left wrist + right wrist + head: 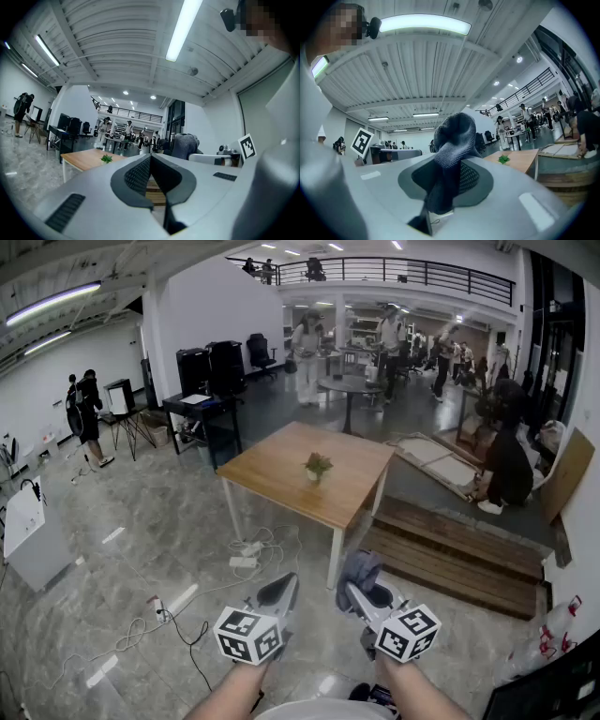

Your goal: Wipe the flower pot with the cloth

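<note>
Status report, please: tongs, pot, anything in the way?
Left tongs shut, empty. Right tongs shut on cloth. Pot upright on table, far ahead. Cables lie before table.

Cool, even light comes from long ceiling tubes (pixel 183 28), blown out to white in both gripper views, and the polished floor (pixel 141 549) gives back a pale sheen, with only faint shadow under the surface (pixel 281 470). All three views bow hard at the edges, and the gripper views darken to black at the corners. Near the lens the left claw (pixel 150 159) and the cloth (pixel 452 140) look soft; the hall (pixel 117 131) behind is sharper.
</note>
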Action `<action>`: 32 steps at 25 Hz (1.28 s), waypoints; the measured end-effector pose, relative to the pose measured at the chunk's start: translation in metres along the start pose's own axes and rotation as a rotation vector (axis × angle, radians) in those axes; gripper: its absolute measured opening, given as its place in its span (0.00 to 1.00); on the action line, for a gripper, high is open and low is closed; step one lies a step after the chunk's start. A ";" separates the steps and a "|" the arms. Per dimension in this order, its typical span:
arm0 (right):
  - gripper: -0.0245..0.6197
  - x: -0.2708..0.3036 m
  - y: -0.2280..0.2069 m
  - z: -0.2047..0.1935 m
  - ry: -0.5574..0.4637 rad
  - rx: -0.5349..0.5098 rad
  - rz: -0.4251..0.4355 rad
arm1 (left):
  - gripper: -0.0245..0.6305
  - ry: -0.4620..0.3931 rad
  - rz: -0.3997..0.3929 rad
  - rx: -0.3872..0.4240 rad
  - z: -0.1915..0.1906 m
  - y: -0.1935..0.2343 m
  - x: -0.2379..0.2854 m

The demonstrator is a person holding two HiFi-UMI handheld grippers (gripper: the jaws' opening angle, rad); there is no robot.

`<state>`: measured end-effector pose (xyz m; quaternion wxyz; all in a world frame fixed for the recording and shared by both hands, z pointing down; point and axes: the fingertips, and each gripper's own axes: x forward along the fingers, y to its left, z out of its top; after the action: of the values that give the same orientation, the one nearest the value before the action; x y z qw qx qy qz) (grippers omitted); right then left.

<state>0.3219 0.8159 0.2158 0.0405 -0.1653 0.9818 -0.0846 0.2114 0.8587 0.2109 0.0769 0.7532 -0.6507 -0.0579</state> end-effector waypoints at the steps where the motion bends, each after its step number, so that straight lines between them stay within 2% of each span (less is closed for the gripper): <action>1: 0.15 0.000 -0.001 -0.001 0.001 0.003 0.000 | 0.05 0.001 -0.001 -0.003 -0.001 0.000 0.001; 20: 0.15 0.017 -0.015 -0.008 0.001 0.005 -0.017 | 0.05 0.033 -0.012 -0.026 -0.013 0.020 0.018; 27: 0.15 0.042 -0.048 -0.021 0.022 0.019 -0.016 | 0.05 0.056 -0.007 -0.044 -0.026 0.044 0.053; 32: 0.15 0.072 -0.094 -0.029 0.027 0.034 -0.021 | 0.05 0.077 -0.001 -0.055 -0.037 0.069 0.102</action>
<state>0.2808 0.7092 0.2576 0.0293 -0.1735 0.9789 -0.1036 0.1664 0.7495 0.2620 0.1224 0.7528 -0.6451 -0.0466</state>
